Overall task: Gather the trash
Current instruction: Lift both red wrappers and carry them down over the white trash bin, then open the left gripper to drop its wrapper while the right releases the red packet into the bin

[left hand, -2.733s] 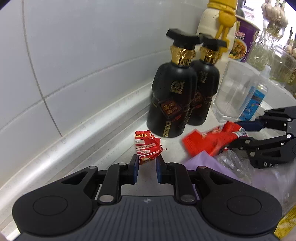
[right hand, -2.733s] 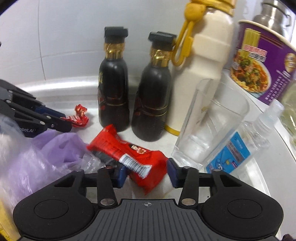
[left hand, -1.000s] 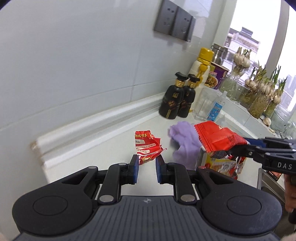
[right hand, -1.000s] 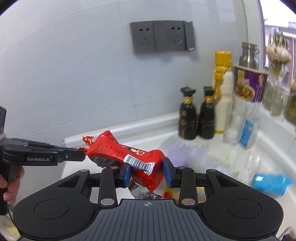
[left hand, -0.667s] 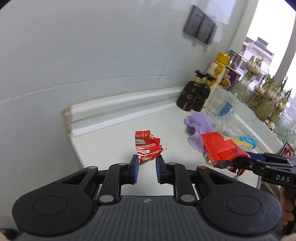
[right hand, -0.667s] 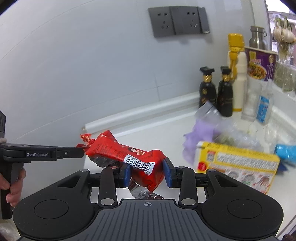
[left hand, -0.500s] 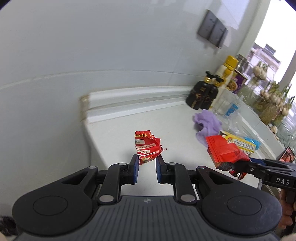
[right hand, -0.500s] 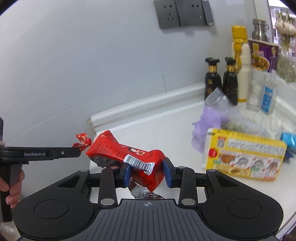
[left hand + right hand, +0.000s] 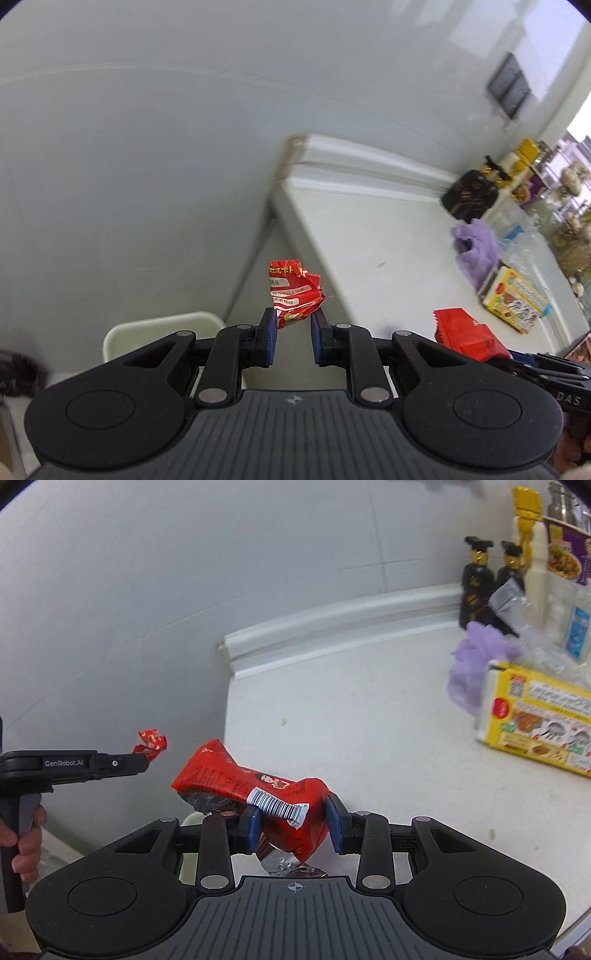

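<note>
My left gripper [image 9: 293, 334] is shut on a small crumpled red wrapper [image 9: 293, 290], held in the air past the counter's left end, above a pale bin [image 9: 162, 328] on the floor. The right wrist view shows that gripper [image 9: 146, 757] at the left with the small wrapper [image 9: 151, 740] at its tip. My right gripper [image 9: 293, 825] is shut on a larger red snack packet [image 9: 251, 784] with a barcode label, over the counter's left edge. In the left wrist view the packet [image 9: 469, 338] and the right gripper [image 9: 511, 356] show at lower right.
The white counter [image 9: 369, 709] ends at its left corner against a grey wall. On it lie a yellow box [image 9: 535, 705], a purple bag [image 9: 476, 657] and clear plastic. Two black bottles [image 9: 491, 579], a cream bottle and a noodle cup stand at the back. A hand [image 9: 26, 845] grips the left handle.
Both grippers have swung left and down, away from the bottles to the counter's left end, each still holding its wrapper. The pale bin has come into the left wrist view.
</note>
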The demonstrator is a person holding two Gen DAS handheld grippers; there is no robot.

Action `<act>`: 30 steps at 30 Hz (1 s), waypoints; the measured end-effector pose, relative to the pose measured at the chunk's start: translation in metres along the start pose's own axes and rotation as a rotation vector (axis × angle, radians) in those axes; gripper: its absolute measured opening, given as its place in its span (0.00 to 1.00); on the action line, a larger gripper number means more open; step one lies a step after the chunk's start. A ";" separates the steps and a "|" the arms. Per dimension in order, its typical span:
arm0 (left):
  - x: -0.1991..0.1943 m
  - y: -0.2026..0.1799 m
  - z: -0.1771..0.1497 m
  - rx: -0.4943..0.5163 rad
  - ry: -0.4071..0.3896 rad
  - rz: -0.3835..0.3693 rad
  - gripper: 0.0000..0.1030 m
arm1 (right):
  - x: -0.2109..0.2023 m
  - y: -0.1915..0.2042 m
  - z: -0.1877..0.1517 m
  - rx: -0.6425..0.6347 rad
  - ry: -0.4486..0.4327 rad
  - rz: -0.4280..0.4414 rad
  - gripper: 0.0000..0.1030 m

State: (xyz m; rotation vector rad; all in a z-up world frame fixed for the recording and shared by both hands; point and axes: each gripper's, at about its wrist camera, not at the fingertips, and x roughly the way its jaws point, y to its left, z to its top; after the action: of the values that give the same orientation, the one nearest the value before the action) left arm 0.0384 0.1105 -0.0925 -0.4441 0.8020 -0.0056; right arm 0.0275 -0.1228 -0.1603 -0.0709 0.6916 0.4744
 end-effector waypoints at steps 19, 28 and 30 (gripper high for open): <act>0.004 0.095 -0.043 -0.233 0.052 0.132 0.16 | 0.036 0.084 -0.008 -0.170 0.142 0.145 0.33; 0.025 0.130 -0.064 -0.310 0.100 0.172 0.16 | 0.063 0.132 -0.011 -0.261 0.230 0.229 0.33; 0.031 0.139 -0.069 -0.322 0.115 0.180 0.16 | 0.072 0.141 -0.012 -0.275 0.250 0.243 0.33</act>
State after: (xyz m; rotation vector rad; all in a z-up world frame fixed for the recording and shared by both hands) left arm -0.0108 0.2045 -0.2095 -0.6781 0.9588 0.2709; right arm 0.0057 0.0293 -0.2019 -0.3110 0.8812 0.8019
